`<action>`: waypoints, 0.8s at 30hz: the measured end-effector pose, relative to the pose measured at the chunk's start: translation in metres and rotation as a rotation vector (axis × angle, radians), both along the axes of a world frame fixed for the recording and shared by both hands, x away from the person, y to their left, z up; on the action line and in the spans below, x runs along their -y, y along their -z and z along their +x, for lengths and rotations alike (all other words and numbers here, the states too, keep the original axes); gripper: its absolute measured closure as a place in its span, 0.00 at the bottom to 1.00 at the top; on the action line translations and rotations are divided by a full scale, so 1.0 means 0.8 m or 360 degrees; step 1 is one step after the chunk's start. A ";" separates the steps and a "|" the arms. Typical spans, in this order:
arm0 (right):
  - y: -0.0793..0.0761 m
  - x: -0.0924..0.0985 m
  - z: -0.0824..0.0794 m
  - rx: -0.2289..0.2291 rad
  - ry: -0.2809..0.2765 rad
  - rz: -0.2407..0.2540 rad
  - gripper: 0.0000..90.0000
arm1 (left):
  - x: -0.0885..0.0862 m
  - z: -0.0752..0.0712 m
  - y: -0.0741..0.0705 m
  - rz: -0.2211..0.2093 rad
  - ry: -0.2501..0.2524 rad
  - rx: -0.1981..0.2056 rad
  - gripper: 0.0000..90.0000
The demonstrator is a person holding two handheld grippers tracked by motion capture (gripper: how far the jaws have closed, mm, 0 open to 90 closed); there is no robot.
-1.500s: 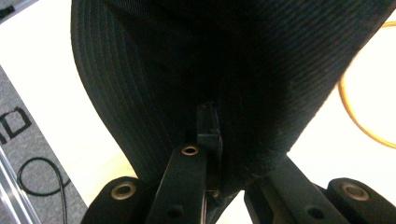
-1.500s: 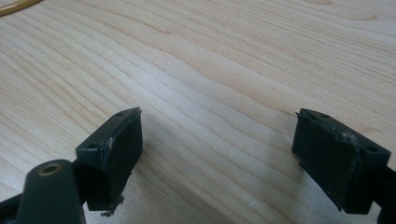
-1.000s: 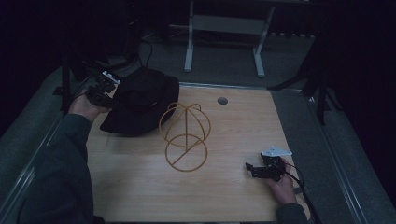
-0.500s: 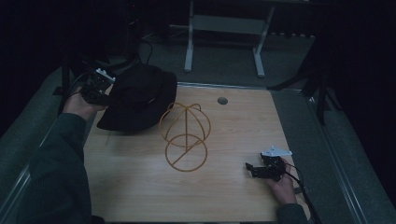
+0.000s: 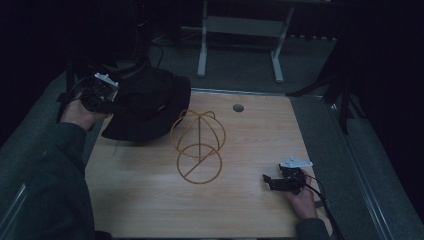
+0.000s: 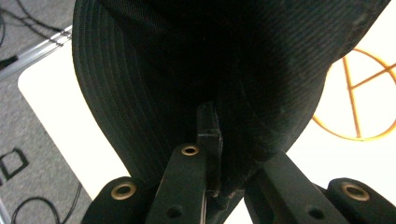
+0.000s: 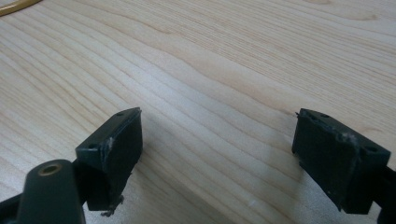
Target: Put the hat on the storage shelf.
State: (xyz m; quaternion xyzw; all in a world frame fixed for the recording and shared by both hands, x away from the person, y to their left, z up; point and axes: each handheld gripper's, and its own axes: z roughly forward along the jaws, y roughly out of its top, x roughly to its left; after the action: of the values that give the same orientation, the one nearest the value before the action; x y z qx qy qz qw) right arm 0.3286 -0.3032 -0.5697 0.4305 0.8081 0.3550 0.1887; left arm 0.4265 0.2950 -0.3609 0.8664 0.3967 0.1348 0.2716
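Gripping the black hat (image 5: 145, 102) brim, left tool (image 5: 96, 95) was closed; right tool (image 5: 272, 181) sat wide apart on bench (image 5: 150, 200).

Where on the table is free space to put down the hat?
Free: the near strip of the table between the wire stand and the right gripper, and the far right corner. Crowded: far left, where the left gripper holds the black hat.

Hat (image 6: 261, 70) black ribbed cloth, matt; table (image 7: 224, 60) pale smooth wood; stand (image 5: 198, 145) golden wire.
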 end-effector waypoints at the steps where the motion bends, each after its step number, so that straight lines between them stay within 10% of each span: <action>1: 0.000 0.000 0.000 0.0000 0.0000 0.0000 0.18 | 0.000 -0.001 -0.001 0.0000 0.0019 0.0005 0.98; 24: 0.000 0.000 0.000 0.0000 -0.0001 0.0000 0.18 | -0.011 -0.012 -0.018 -0.0132 0.0130 0.0053 0.98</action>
State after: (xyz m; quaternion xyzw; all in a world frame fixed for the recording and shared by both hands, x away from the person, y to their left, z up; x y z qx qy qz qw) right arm 0.3286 -0.3032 -0.5697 0.4304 0.8081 0.3552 0.1887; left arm 0.4165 0.3036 -0.3462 0.8675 0.3618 0.1216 0.3191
